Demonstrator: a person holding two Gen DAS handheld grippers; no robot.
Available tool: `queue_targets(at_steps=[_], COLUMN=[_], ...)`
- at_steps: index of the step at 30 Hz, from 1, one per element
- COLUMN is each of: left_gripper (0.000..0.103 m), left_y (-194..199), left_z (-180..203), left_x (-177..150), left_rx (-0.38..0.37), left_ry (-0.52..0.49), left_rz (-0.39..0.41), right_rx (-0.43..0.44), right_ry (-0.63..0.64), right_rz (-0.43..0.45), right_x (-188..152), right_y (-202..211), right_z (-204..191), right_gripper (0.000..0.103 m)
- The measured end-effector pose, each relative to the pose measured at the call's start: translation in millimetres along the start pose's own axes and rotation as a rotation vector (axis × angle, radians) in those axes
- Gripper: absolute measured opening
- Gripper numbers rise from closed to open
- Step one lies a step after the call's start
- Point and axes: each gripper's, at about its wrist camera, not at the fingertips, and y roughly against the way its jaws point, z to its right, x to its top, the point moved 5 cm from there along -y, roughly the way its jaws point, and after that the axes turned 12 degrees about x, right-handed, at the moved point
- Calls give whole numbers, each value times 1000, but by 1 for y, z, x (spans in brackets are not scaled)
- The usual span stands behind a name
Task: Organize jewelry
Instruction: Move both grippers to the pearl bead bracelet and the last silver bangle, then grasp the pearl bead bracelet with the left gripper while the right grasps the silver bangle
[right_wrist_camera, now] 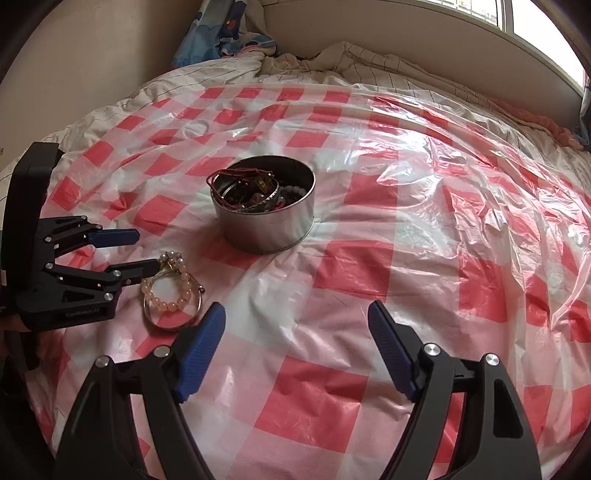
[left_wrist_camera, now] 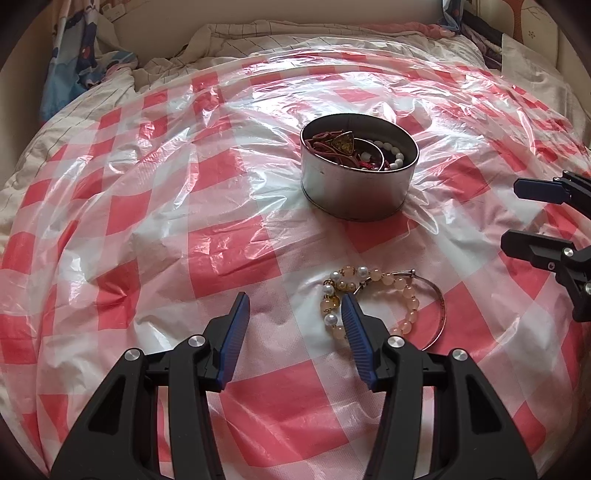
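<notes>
A round metal tin point(left_wrist_camera: 354, 195) point(right_wrist_camera: 266, 232) holding several bracelets and cords stands mid-sheet. In front of it lie a pink bead bracelet point(left_wrist_camera: 406, 295) point(right_wrist_camera: 173, 305), a pearl-and-bead strand point(left_wrist_camera: 334, 280) point(right_wrist_camera: 170, 256) and a thin silver bangle point(left_wrist_camera: 441, 306) point(right_wrist_camera: 173, 325), overlapping in one small heap. My left gripper point(left_wrist_camera: 294, 301) point(right_wrist_camera: 146, 249) is open with only sheet between its blue pads. One finger's tip sits at the pearl end of the heap. To the right of the heap my right gripper point(right_wrist_camera: 296, 306) point(left_wrist_camera: 511, 214) is wide open and holds nothing.
A red-and-white checked plastic sheet point(left_wrist_camera: 221, 236) point(right_wrist_camera: 369, 258) covers a soft, rumpled bed. A cream quilt point(left_wrist_camera: 258, 37) and a blue patterned pillow point(right_wrist_camera: 221, 33) lie at the far end. A window sill point(right_wrist_camera: 480, 33) runs along the bed's right side.
</notes>
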Motion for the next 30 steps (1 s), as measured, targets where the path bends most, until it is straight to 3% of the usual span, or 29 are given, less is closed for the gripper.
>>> queue_targets(at_steps=[5, 9, 12, 14, 16, 21, 23, 25, 27, 30], left_gripper=[49, 49, 33, 31, 31, 31, 31, 32, 43, 51], left_y=[-3, -4, -3, -3, -5, -6, -5, -4, -3, -1], left_z=[0, 9, 13, 6, -2, -1, 0, 1, -3, -3], left_x=[-1, -2, -3, -2, -1, -4, -5, -7, -8, -6], left_rx=[81, 5, 52, 103, 101, 88, 77, 63, 78, 100], left_ry=[-37, -36, -69, -56, -29, -41, -56, -76, -72, -72], left_rz=[-5, -16, -3, 1, -14, -28, -35, -46, -52, -30], right_rx=[4, 15, 43, 43, 42, 18, -34, -117, -180, -140], right_ry=[43, 41, 60, 89, 121, 199, 230, 259, 256, 167], right_rz=[-13, -21, 7, 23, 22, -46, -91, -122, -136, -100], right_x=[-3, -5, -2, 1, 3, -2, -6, -7, -7, -4], right_y=[-5, -12, -15, -18, -25, -47, -53, -51, -43, -34], right_z=[-11, -13, -23, -32, -40, -55, -53, -44, -31, -13], right_gripper=[76, 76, 76, 76, 76, 76, 77, 81, 83, 83])
